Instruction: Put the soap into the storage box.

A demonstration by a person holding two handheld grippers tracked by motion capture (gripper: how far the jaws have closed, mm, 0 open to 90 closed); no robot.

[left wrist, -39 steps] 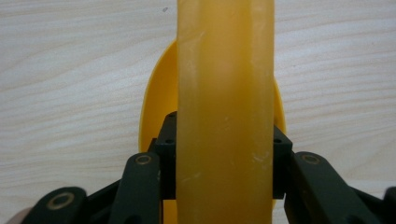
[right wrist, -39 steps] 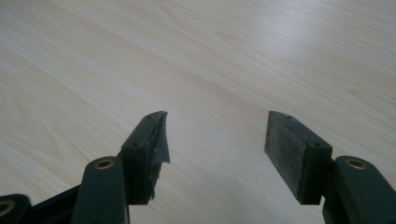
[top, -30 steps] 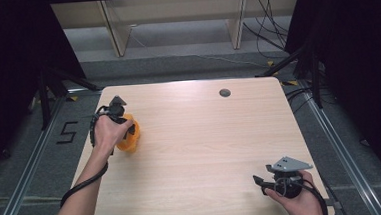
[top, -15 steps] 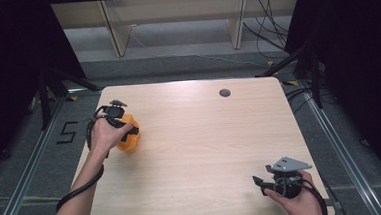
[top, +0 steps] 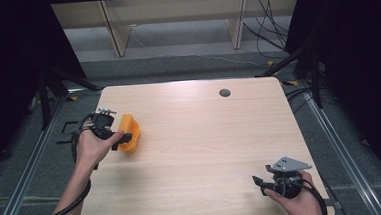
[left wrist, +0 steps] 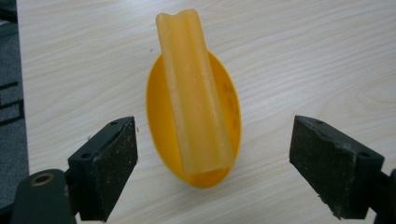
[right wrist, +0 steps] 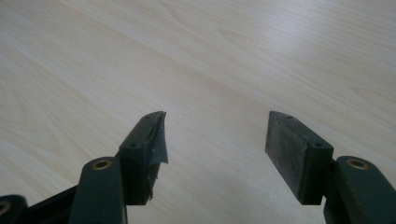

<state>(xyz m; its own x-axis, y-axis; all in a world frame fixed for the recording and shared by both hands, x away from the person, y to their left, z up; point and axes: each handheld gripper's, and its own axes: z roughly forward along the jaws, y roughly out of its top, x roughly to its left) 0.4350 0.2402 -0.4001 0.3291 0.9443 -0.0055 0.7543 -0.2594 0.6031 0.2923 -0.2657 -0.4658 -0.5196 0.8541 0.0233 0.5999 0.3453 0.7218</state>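
Left gripper view: scoop's (left wrist: 194, 107) grooved handle.

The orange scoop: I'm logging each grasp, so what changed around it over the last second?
The left gripper drew back toward the table's left edge; its jaws now stand open on either side of the orange scoop, touching nothing. The scoop lies about where it was. The right gripper stayed open near the front right corner of the table.

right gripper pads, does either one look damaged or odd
Yes. In the right gripper view, the right gripper has a frayed pad on its left jaw: its facing is torn and peels off the block in a ragged flap. The opposite pad looks flat and whole. The jaws are open over the bare table.
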